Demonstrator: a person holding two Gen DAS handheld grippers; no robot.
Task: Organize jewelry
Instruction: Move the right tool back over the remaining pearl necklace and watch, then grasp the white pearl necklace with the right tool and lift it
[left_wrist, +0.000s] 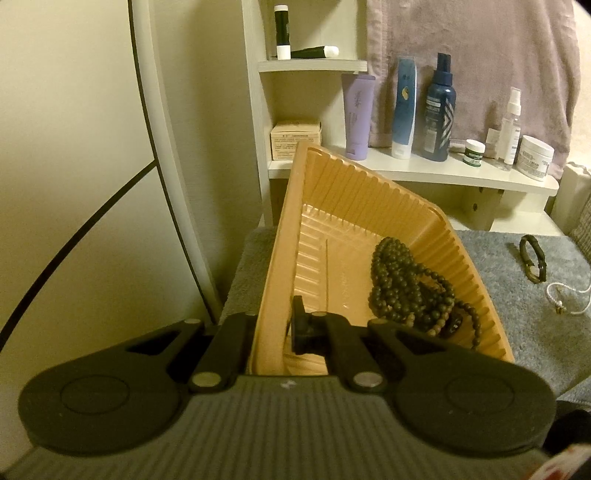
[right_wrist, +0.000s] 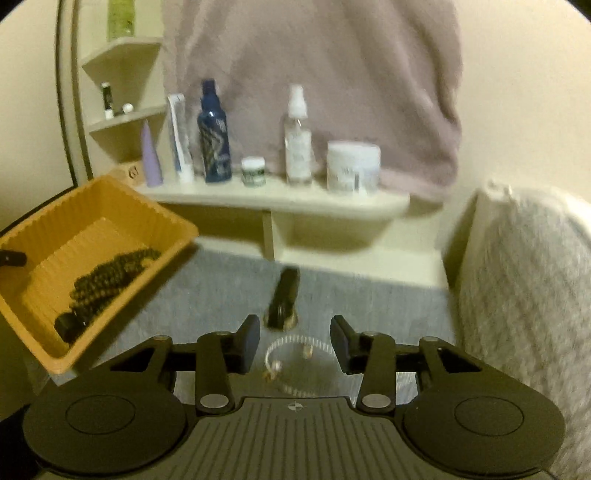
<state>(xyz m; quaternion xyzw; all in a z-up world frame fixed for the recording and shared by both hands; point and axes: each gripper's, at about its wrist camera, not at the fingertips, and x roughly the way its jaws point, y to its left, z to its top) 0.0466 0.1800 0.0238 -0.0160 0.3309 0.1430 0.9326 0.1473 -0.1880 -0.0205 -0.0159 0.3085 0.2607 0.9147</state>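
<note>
My left gripper (left_wrist: 275, 328) is shut on the near rim of an orange plastic tray (left_wrist: 343, 192) and holds it tilted, raised off the grey mat. A dark beaded necklace (left_wrist: 410, 291) lies bunched in the tray's lower right side; it also shows in the right wrist view (right_wrist: 107, 280). My right gripper (right_wrist: 294, 343) is open and empty, hovering over a white bracelet (right_wrist: 295, 358) on the grey mat (right_wrist: 221, 295). A dark leather bracelet (right_wrist: 283, 299) lies just beyond it. Both bracelets show in the left wrist view, dark (left_wrist: 532, 258) and white (left_wrist: 565, 295).
A white shelf (right_wrist: 280, 199) at the back carries several bottles, tubes and jars (left_wrist: 439, 110). A pink towel (right_wrist: 332, 74) hangs behind. A round mirror frame (left_wrist: 162, 147) stands at the left. A grey fabric-covered thing (right_wrist: 524, 295) rises at the right.
</note>
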